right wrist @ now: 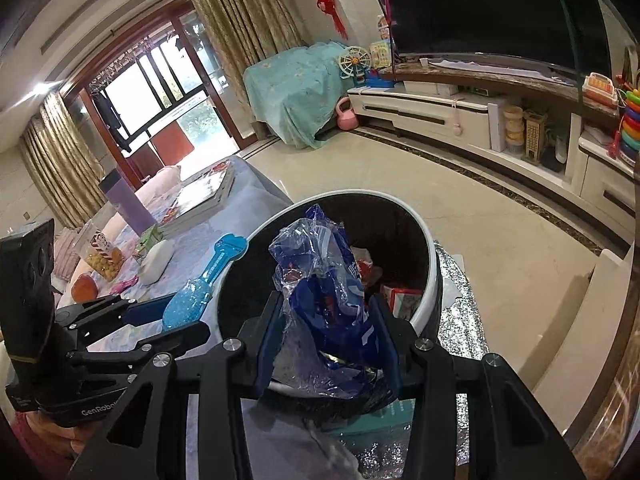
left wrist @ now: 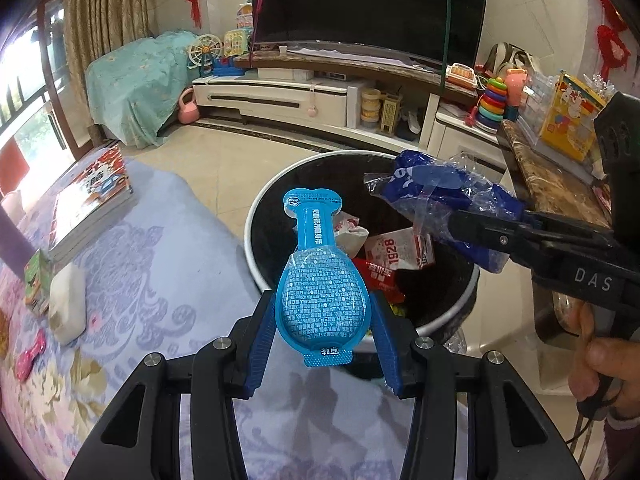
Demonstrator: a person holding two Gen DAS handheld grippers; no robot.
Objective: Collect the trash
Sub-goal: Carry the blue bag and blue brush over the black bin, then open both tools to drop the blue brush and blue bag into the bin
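left gripper (left wrist: 322, 312) clamped on blue spoon-shaped packet (left wrist: 320, 276), right gripper (right wrist: 328, 340) clamped on crumpled blue wrapper (right wrist: 324, 280), both above round trash bin (left wrist: 256, 216).

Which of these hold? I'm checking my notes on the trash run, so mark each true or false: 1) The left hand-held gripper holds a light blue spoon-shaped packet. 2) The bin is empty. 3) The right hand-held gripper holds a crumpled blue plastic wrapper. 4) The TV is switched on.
1) True: the left hand-held gripper clamps the light blue packet.
2) False: the bin already holds wrappers and a red-and-white carton.
3) True: the right hand-held gripper grips the blue plastic wrapper over the bin.
4) False: the TV screen is dark.
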